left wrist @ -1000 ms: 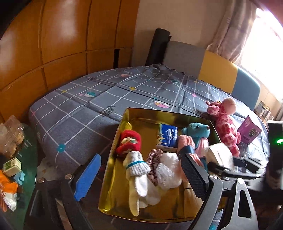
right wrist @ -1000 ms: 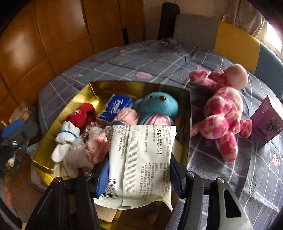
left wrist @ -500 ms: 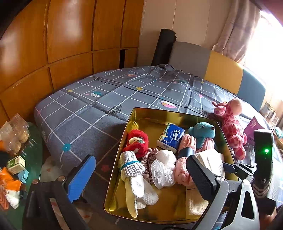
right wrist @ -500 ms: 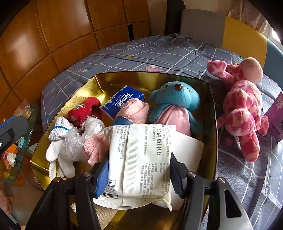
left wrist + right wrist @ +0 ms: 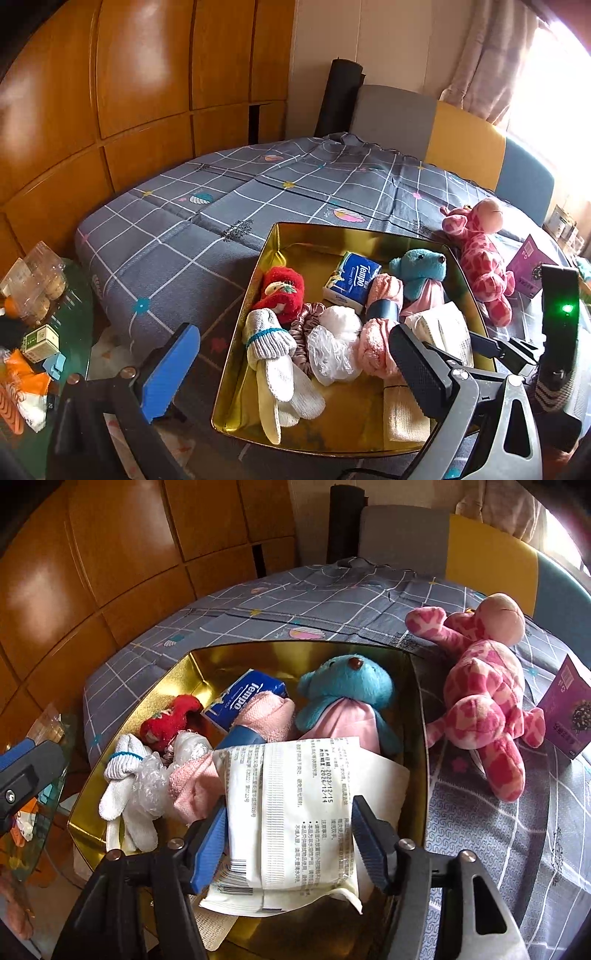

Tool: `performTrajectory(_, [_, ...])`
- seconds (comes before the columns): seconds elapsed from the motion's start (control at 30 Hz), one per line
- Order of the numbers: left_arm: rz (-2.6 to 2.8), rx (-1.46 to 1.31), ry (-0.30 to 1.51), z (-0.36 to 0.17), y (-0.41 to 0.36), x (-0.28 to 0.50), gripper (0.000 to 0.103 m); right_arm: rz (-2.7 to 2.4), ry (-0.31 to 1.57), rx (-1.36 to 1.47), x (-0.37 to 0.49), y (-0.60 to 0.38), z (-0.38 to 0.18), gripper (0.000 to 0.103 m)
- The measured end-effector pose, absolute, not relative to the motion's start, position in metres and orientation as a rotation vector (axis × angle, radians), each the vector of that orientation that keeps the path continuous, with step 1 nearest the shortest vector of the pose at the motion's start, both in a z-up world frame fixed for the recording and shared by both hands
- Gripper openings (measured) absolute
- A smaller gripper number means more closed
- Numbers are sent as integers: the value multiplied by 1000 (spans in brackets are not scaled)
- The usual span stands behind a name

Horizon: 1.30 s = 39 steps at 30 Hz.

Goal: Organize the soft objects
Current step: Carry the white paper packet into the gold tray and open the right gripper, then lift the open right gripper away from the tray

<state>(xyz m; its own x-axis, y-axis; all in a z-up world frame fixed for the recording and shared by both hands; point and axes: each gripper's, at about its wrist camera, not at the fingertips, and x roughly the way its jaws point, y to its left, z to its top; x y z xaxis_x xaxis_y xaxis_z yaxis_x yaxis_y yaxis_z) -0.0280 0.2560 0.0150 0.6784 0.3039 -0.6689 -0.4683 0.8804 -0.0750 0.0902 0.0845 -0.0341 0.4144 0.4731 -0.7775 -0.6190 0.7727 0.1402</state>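
A gold tray (image 5: 354, 230) lies on the grey checked bedspread (image 5: 207, 236). It holds white socks (image 5: 269, 339), a red plush (image 5: 282, 291), a blue tissue pack (image 5: 352, 280), a pink rolled towel (image 5: 380, 325) and a blue bear (image 5: 347, 686). The white printed packet (image 5: 291, 805) lies at the tray's (image 5: 295, 646) near right corner. My right gripper (image 5: 290, 819) straddles the packet, its jaws opening and the pads just off its edges. My left gripper (image 5: 291, 354) stands wide open and empty above the tray's near left side. A pink giraffe (image 5: 480, 698) lies on the bed right of the tray.
A purple box (image 5: 569, 709) stands on the bed beyond the giraffe. Left of the bed is a glass side table (image 5: 74, 314) crowded with small packets and containers. Wooden wardrobe panels (image 5: 140, 74) rise behind the bed, and a padded headboard (image 5: 465, 144) runs along its far side.
The right gripper has come lower over the tray with the packet, and its fingers have spread off it. The left jaws have widened a little and that view has drawn back.
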Motion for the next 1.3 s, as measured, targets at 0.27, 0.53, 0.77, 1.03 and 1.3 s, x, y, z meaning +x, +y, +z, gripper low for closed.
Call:
performTrajectory(0.27, [452,-253,693,17,252,-33,103,666,852,-161,81,71,-19,68])
performTrajectory(0.53, [490,-232,667,20,243,-44,103,523,731,-139,54,41,3,69])
performTrajectory(0.77, [510,-199,601,29,222,-58,103,435,660,-115,31,16,11,69])
performTrajectory(1.03, [479,-178,581,36,207,-62,103,430,634,-111,20,10,17,69])
performTrajectory(1.3, [484,-185,581,36,204,-63,103,438,631,-114,17,13,17,69])
